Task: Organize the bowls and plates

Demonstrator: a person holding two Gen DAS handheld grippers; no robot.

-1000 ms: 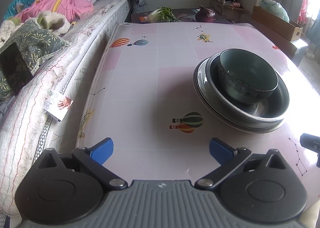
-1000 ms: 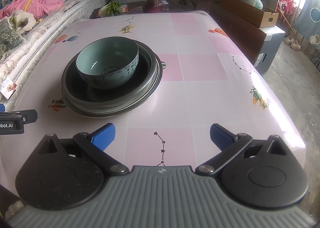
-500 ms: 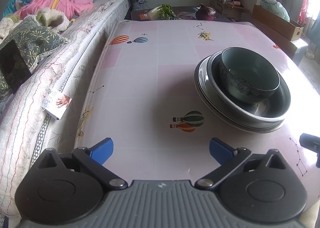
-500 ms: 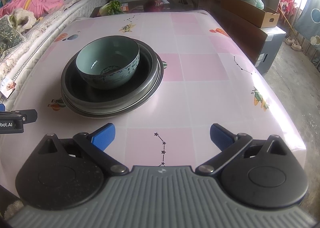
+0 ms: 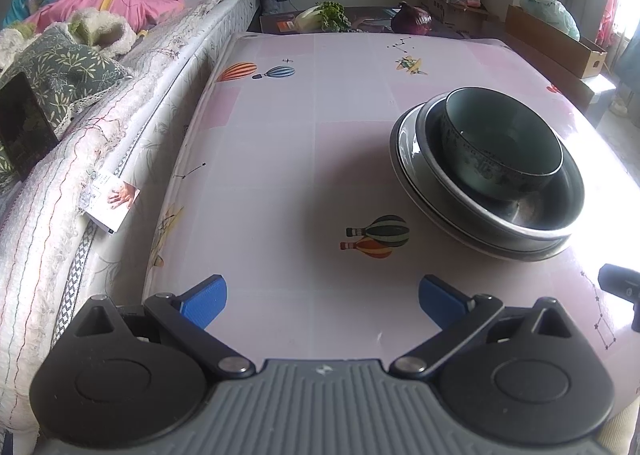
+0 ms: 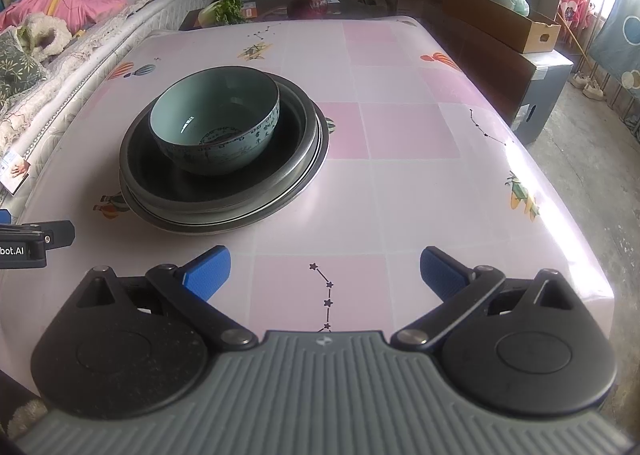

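While both of your grippers hang back at the near edge of the pink-checked table [image 6: 400, 135], the dishes already sit gathered in a single stack. A pale green ceramic bowl [image 6: 216, 127] rests upright inside a dark metal basin [image 6: 292, 159], which in turn nests on at least one wider plate [image 6: 224, 225] whose rim shows beneath it; how many plates lie under there cannot be told.

Your left gripper [image 5: 322, 301] has its blue-padded jaws spread wide and holds nothing, with the stack ahead and to its right, well apart from the fingers. Your right gripper [image 6: 324, 271] is likewise wide apart and holds nothing, the stack lying ahead and to its left, nearer but untouched.

Judging by what shows, the organizing looks essentially finished: no loose plate or bowl is visible anywhere else on the tabletop, and everything is nested largest to smallest. What might remain is only moving the stack somewhere, and nothing here shows such a destination. A bed [image 5: 132, 127] piled with bright bedding runs along the table's left side, and vegetables [image 6: 222, 11] sit on a low stand beyond its far end.
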